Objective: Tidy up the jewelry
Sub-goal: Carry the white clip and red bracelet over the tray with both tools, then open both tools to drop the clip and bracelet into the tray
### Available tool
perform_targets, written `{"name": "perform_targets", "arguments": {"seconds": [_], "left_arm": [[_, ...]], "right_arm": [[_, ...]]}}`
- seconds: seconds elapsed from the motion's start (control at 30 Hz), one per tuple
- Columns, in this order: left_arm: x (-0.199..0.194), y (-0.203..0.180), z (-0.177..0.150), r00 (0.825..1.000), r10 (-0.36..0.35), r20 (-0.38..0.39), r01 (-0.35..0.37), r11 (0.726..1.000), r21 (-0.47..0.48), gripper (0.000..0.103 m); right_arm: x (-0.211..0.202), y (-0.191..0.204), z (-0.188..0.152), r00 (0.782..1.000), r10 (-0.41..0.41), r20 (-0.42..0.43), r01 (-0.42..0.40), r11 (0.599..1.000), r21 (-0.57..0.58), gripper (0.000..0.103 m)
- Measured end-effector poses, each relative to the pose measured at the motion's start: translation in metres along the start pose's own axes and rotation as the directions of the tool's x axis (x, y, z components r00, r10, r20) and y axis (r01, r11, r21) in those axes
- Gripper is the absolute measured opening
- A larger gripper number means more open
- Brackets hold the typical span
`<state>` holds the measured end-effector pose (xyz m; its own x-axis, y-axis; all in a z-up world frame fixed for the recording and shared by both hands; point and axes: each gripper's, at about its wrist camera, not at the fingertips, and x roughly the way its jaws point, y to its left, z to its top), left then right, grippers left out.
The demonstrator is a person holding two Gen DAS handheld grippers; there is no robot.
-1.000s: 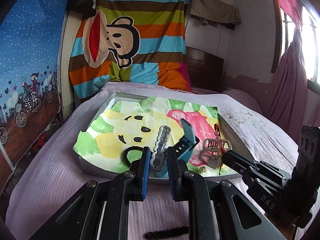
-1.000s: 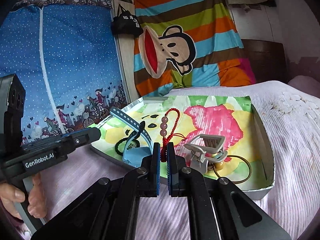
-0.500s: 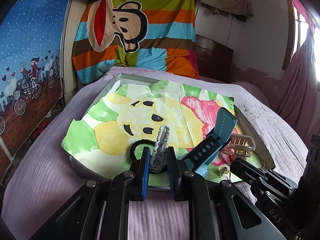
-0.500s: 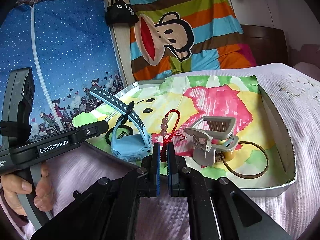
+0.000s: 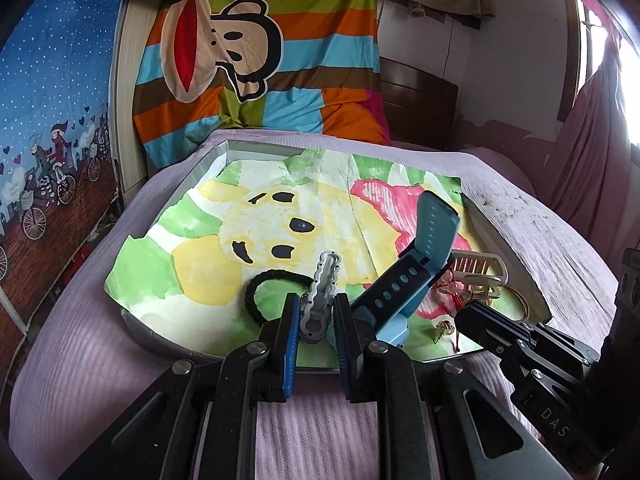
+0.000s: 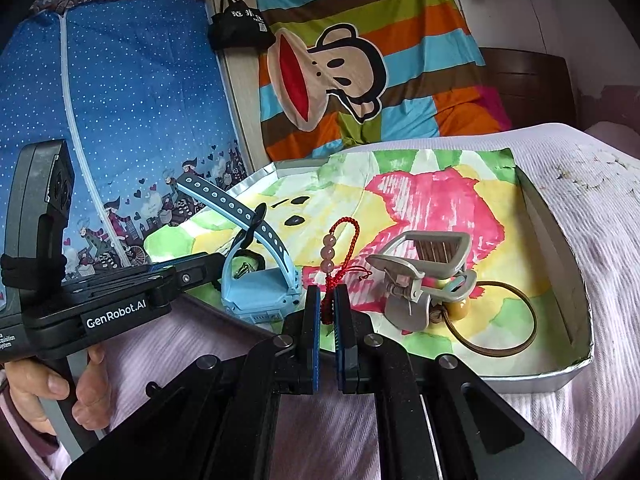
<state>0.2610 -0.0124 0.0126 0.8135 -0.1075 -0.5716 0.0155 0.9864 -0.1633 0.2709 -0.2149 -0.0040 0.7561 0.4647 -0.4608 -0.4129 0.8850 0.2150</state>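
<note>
- The left tool (image 5: 316, 322) pinches the near end of a wavy silver hair clip (image 5: 322, 288), which points away over the near edge of the tray (image 5: 208, 160).
- The right tool (image 6: 327, 312) is pressed together on the lower end of a red cord charm (image 6: 340, 256) with three pink beads; its loop stands up above the fingers.
- The tray is shallow and silver, lined with a painted paper in yellow, green and pink, and sits on a bed (image 6: 592, 208) under a pale lilac cover.
- A blue watch (image 6: 260, 280) sits at the tray's near left side, its strap arching up and far-left; a black hair tie (image 5: 272, 286) lies just beside it, left of it in the left wrist view.
- A grey claw hair clip (image 6: 420, 276) rests right of the charm, near the tray's middle front.
- A thin brown bangle (image 6: 500, 320) lies flat to the right of the claw clip, with a yellow bead (image 6: 459, 309) touching the clip's base.
- A hand (image 6: 48, 392) grips the left tool's handle at far left.
</note>
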Motion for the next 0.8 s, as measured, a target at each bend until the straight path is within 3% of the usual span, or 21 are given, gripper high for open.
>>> {"name": "perform_targets", "arguments": {"seconds": [0.23, 0.37, 0.5, 0.57, 0.63, 0.7, 0.8], "left_arm": [[-0.001, 0.001, 0.0, 1.0, -0.006, 0.003, 0.006, 1.0, -0.006, 0.017], [-0.008, 0.002, -0.002, 1.0, 0.0, 0.022, 0.001, 1.0, -0.008, 0.029], [-0.022, 0.007, -0.003, 0.998, 0.0, 0.067, 0.001, 1.0, -0.022, 0.055], [-0.031, 0.01, -0.004, 0.995, -0.002, 0.098, 0.005, 1.0, -0.029, 0.059], [-0.04, 0.012, -0.005, 0.992, 0.008, 0.123, -0.004, 1.0, -0.031, 0.07], [-0.05, 0.013, -0.006, 0.988, 0.033, 0.153, -0.029, 0.999, -0.03, 0.08], [-0.065, 0.016, -0.008, 0.978, 0.061, 0.201, -0.056, 0.998, -0.032, 0.093]], "right_arm": [[0.0, 0.0, 0.0, 1.0, -0.009, 0.003, 0.009, 1.0, -0.001, 0.008], [-0.006, 0.002, 0.0, 0.999, -0.041, 0.028, 0.042, 0.999, -0.01, 0.015], [-0.019, 0.005, 0.002, 0.995, -0.069, 0.078, 0.071, 0.997, -0.02, 0.039], [-0.027, 0.007, 0.003, 0.991, -0.083, 0.108, 0.086, 0.996, -0.023, 0.041], [-0.036, 0.008, 0.005, 0.985, -0.102, 0.137, 0.105, 0.994, -0.015, 0.047], [-0.046, 0.009, 0.005, 0.976, -0.128, 0.173, 0.13, 0.991, -0.001, 0.069], [-0.061, 0.01, 0.005, 0.961, -0.159, 0.226, 0.159, 0.987, 0.017, 0.088]]}}
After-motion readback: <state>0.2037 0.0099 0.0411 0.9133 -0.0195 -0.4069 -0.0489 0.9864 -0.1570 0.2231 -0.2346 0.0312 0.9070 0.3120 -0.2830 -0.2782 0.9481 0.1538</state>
